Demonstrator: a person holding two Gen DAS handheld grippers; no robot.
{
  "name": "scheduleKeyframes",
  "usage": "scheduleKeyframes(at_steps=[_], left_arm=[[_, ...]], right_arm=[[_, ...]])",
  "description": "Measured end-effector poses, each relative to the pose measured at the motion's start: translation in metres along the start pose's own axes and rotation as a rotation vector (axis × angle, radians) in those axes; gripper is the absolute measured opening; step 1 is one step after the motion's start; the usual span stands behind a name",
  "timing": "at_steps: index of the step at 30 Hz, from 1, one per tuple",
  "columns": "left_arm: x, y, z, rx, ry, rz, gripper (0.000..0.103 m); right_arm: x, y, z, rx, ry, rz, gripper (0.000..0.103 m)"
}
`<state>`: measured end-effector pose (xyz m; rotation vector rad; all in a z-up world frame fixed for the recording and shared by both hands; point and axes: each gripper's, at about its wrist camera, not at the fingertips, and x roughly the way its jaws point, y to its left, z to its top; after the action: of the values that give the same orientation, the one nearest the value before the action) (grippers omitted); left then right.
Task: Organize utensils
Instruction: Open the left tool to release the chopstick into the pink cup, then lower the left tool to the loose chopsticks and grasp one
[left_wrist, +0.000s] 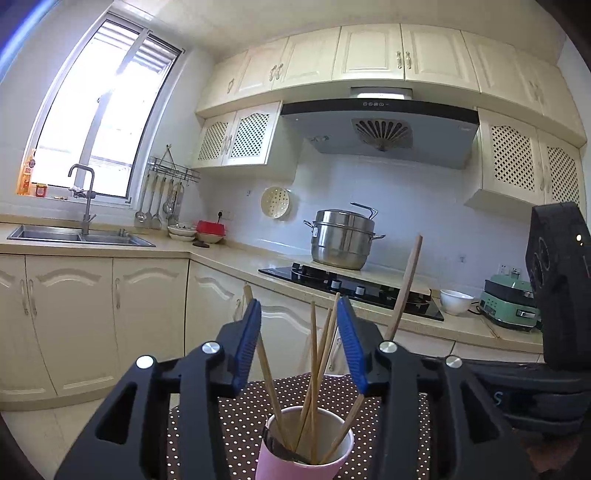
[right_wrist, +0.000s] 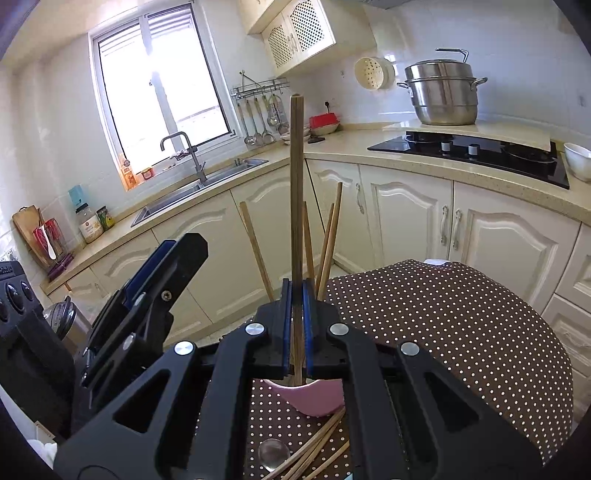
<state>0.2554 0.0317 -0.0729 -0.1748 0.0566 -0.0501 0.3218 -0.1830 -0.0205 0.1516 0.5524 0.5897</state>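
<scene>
Right wrist view: right gripper (right_wrist: 296, 314) pinches a brown wooden chopstick (right_wrist: 296, 184) upright over the pink cup (right_wrist: 314, 400); left gripper (left_wrist: 299, 343) spread.

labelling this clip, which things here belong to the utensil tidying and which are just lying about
Job:
pink cup
chopsticks in cup
chopstick in right gripper
loose chopsticks on table
left gripper

Lying about:
steamer pot
white bowl
hanging ladles
jar

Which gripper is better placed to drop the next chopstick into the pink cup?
Right. The right gripper is clamped on an upright chopstick directly over the pink cup; the left gripper is open and holds nothing.
</scene>
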Motion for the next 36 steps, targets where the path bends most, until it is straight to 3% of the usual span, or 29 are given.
scheduleKeyframes(at_steps=[13, 16, 17, 18, 25, 28, 32, 36], left_arm=[[-0.02, 0.011, 0.01, -0.007, 0.012, 0.003, 0.052], [-0.028, 0.017, 0.013, -0.019, 0.022, -0.004, 0.053], [-0.031, 0.018, 0.014, -0.023, 0.02, -0.006, 0.053], [-0.035, 0.021, 0.015, -0.031, 0.016, -0.003, 0.054], [-0.055, 0.03, 0.023, -0.064, 0.032, -0.005, 0.056], [-0.061, 0.033, 0.025, -0.087, 0.08, -0.04, 0.061], [-0.059, 0.033, 0.024, -0.094, 0.214, -0.093, 0.064], [-0.055, 0.028, 0.013, -0.052, 0.342, -0.081, 0.067]], right_arm=[[-0.004, 0.014, 0.0, 0.002, 0.015, -0.022, 0.009], [-0.01, 0.019, 0.0, -0.004, 0.007, -0.032, 0.029], [-0.013, 0.02, 0.0, -0.005, 0.001, -0.035, 0.041], [-0.015, 0.022, -0.001, -0.007, -0.005, -0.047, 0.045], [-0.038, 0.033, -0.002, -0.017, -0.033, -0.06, 0.052], [-0.049, 0.036, -0.005, -0.023, -0.036, -0.067, 0.054], [-0.063, 0.032, -0.017, -0.022, -0.022, -0.09, 0.055], [-0.075, 0.019, -0.036, 0.01, 0.006, -0.117, 0.057]])
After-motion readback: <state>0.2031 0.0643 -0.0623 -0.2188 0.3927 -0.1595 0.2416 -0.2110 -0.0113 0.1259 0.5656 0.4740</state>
